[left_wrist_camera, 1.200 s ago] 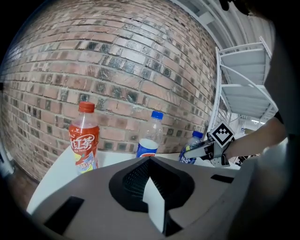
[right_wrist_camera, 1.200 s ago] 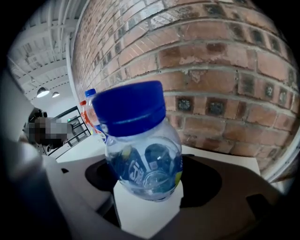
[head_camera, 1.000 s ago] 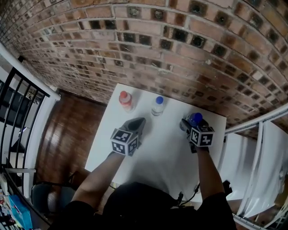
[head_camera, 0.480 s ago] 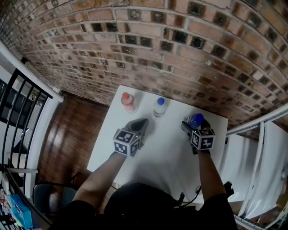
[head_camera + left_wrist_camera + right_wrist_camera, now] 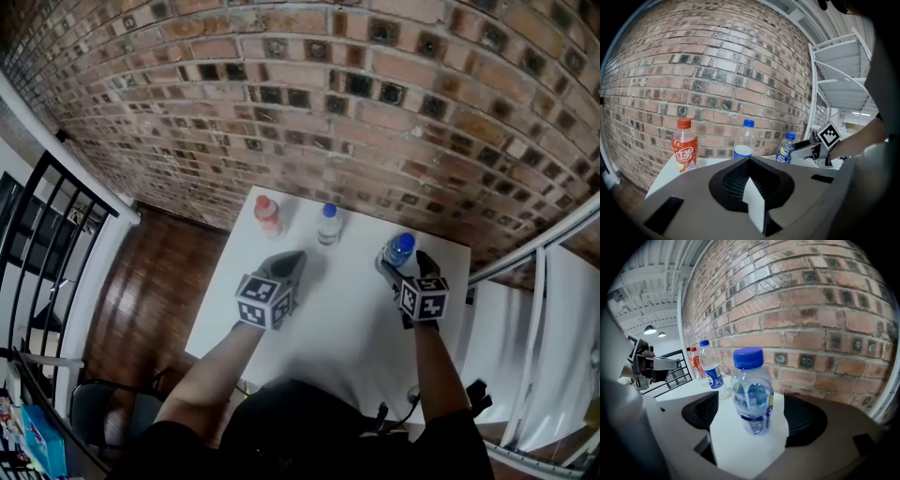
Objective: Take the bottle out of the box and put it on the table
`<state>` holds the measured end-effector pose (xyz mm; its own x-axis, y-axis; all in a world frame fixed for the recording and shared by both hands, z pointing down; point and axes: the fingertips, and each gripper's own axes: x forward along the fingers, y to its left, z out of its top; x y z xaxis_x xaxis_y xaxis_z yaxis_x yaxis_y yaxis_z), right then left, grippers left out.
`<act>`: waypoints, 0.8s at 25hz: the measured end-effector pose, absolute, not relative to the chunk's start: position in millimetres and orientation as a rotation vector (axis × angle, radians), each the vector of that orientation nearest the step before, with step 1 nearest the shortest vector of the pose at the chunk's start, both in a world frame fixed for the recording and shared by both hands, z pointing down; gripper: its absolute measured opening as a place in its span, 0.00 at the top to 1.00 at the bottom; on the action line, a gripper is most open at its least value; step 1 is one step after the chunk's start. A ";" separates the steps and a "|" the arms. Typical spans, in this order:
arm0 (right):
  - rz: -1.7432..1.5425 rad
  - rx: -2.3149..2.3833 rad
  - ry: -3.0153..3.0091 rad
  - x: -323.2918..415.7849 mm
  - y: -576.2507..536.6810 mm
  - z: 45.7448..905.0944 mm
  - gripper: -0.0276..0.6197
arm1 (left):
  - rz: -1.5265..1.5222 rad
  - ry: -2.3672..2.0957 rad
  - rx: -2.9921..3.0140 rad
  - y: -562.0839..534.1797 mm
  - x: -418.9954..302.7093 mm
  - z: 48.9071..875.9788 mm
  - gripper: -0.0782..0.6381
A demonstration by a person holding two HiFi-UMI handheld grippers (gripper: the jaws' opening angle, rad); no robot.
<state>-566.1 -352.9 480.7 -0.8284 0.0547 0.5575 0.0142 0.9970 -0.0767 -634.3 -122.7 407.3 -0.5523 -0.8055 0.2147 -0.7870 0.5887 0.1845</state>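
Three bottles stand on the white table [image 5: 328, 328] near the brick wall. The small blue-capped water bottle [image 5: 399, 249] [image 5: 751, 394] stands upright between the jaws of my right gripper [image 5: 403, 262] [image 5: 752, 417]. Those jaws are opening, and neither pad touches the bottle. A taller clear bottle with a blue cap [image 5: 327, 223] [image 5: 744, 140] is at the middle. The red-capped orange drink bottle [image 5: 267, 214] [image 5: 684, 147] is at the left. My left gripper [image 5: 289, 263] [image 5: 752, 178] is shut and empty, hovering short of these two. No box is in view.
The brick wall [image 5: 356, 112] runs right behind the table's far edge. A white metal shelf frame [image 5: 553, 319] stands to the right, and a black railing [image 5: 37, 244] over a wooden floor to the left. The table's near half is bare.
My right gripper's jaws have spread off the small blue-capped bottle, which now stands free between them. Both grippers have lifted slightly.
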 end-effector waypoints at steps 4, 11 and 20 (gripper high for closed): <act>0.125 -0.023 -2.620 -543.0 -356.7 458.9 0.34 | -0.111 -2.599 1.284 -117.9 -620.5 393.2 0.89; 0.133 0.063 -2.812 -508.6 -355.3 411.3 0.96 | -0.158 -2.691 1.220 -102.8 -600.0 363.9 0.88; 0.186 0.014 -2.880 -487.6 -324.1 384.4 0.96 | -0.166 -2.739 1.279 -81.6 -575.9 337.2 0.88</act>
<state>-487.6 -324.1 384.4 -0.9676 0.0066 0.2526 -0.0260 0.9918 -0.1252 -575.9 -81.6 337.2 -0.6375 -0.7684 0.0567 -0.7559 0.6380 0.1472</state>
